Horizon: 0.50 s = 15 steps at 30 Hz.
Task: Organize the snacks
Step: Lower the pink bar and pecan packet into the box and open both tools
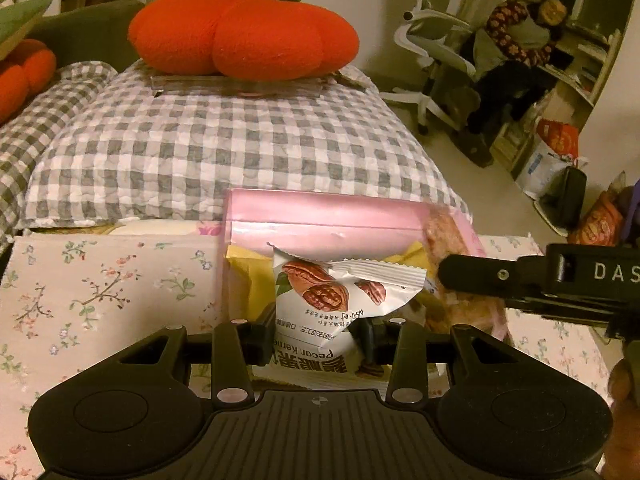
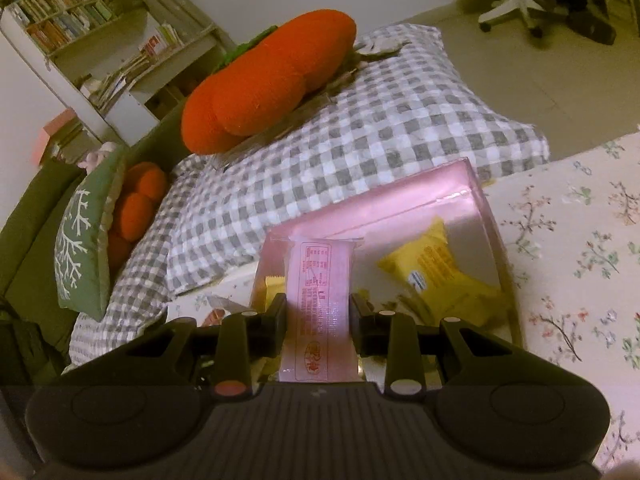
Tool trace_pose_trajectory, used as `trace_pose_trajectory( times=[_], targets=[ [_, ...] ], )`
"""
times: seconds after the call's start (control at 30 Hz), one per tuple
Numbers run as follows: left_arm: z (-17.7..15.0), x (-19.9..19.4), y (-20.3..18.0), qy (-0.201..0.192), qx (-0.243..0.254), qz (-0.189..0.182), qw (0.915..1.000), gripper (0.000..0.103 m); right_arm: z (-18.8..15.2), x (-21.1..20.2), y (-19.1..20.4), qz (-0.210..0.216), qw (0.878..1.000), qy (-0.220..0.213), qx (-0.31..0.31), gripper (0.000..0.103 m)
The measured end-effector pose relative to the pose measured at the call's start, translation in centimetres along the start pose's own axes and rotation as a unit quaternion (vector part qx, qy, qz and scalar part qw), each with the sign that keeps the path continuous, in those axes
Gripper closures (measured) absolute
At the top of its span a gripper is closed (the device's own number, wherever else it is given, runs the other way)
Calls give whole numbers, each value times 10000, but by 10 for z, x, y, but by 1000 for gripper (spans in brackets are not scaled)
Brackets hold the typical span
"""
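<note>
A white pecan packet [image 1: 320, 300] is clamped in the left tongs [image 1: 316, 336], a pink wrapped snack [image 2: 318, 312] in the right tongs [image 2: 319, 316], both above the pink box [image 1: 320, 216] on the floral table [image 1: 100, 280]. A yellow packet [image 2: 444, 276] inside is shown fully only by the right view.

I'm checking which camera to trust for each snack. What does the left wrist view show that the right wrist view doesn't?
Only the left wrist view shows the white pecan-kernel packet pinched in the left tool, the right tool reaching in from the side, and a seated person.

Only the right wrist view shows the pink clear-wrapped snack bar clamped in the right tool, and a white bookshelf.

Both show the translucent pink plastic box, a yellow snack packet, the orange plush pumpkin and the grey checked quilt.
</note>
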<state>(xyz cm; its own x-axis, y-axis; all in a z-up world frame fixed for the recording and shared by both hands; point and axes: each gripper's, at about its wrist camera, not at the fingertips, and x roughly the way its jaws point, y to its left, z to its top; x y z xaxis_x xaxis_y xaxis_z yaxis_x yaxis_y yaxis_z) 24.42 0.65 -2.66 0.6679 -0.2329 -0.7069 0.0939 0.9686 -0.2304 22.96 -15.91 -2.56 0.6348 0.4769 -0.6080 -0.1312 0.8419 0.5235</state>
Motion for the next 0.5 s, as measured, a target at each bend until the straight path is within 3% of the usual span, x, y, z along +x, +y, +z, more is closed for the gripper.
trace_pose_trajectory(
  times=[0.2, 0.5],
  targets=[
    [0, 10, 0, -85, 132, -2, 9999, 65, 5, 20, -9, 522, 9974, 62, 483, 74],
    [-5, 24, 0, -92, 385, 269, 9989, 64, -2, 41, -9, 270, 9987, 209, 388, 72]
  ],
)
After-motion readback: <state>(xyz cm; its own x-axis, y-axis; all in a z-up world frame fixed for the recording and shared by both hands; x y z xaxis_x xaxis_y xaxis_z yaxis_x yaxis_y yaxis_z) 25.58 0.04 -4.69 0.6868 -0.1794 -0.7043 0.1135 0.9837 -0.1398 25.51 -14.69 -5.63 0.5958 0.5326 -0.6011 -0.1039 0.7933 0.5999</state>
